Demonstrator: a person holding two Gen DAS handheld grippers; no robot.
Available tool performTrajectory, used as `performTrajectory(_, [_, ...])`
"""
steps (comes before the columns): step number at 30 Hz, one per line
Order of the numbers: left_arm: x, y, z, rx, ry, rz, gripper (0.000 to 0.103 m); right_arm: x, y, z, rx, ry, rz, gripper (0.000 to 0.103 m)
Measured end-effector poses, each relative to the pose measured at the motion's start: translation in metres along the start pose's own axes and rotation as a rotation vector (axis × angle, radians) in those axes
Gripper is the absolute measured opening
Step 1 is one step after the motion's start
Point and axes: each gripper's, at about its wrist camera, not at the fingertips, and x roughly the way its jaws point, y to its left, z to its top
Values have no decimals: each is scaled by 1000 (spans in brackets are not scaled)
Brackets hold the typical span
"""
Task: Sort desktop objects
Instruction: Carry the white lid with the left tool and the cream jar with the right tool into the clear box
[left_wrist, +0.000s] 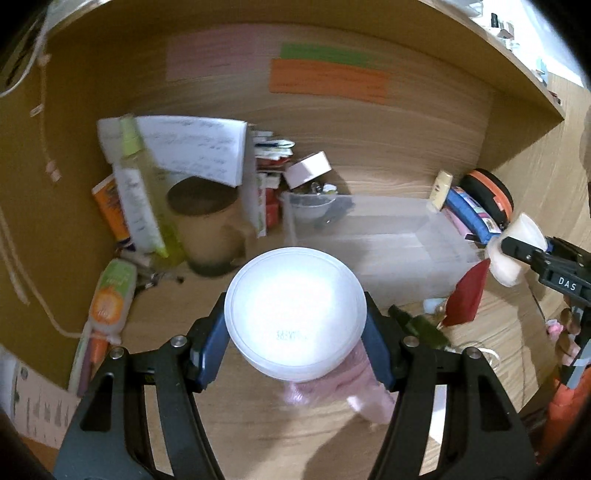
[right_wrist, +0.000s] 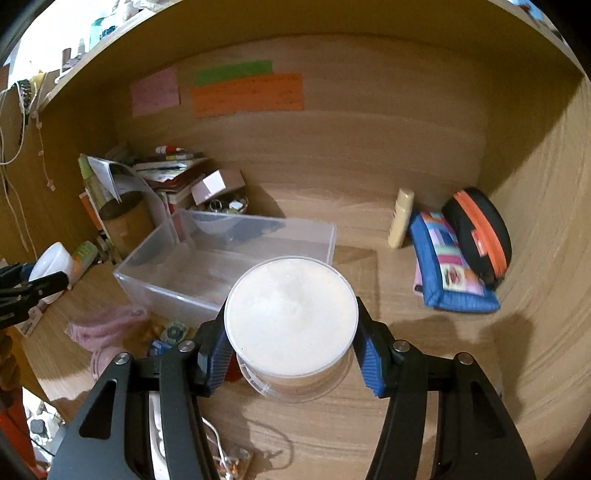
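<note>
Two fisheye views, each from a camera riding on a handheld gripper, looking forward and down along its fingers into a wooden desk alcove. The left wrist view sits close above the light wooden desktop (left_wrist: 258, 435), facing the back wall's orange paper strip (left_wrist: 328, 81). The right wrist view looks from further right at the same wall. Both share the clear rectangular plastic bin (left_wrist: 399, 236) (right_wrist: 229, 254) and the black-and-orange zipped case (left_wrist: 491, 194) (right_wrist: 480, 229).

Both hand-held grippers (left_wrist: 295, 328) (right_wrist: 291, 332) clamped, angled downward
</note>
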Motion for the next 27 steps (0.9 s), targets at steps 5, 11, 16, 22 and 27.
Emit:
performTrajectory(5, [11, -8, 21, 33, 5, -12, 65, 5, 2, 13, -10, -13, 6, 54])
performTrajectory(11, [28, -17, 44, 66, 19, -23, 65, 20, 8, 29, -24, -10, 14, 54])
performTrajectory(16, [51, -25, 60, 81, 57, -42, 65, 35, 15, 42, -41, 3, 31, 54])
performTrajectory(22, [81, -30, 74, 82, 110, -62, 65, 57, 25, 52, -65, 28, 45, 54])
performTrajectory(27, [105, -35, 77, 90, 156, -64, 65, 82, 28, 56, -84, 68, 43, 54])
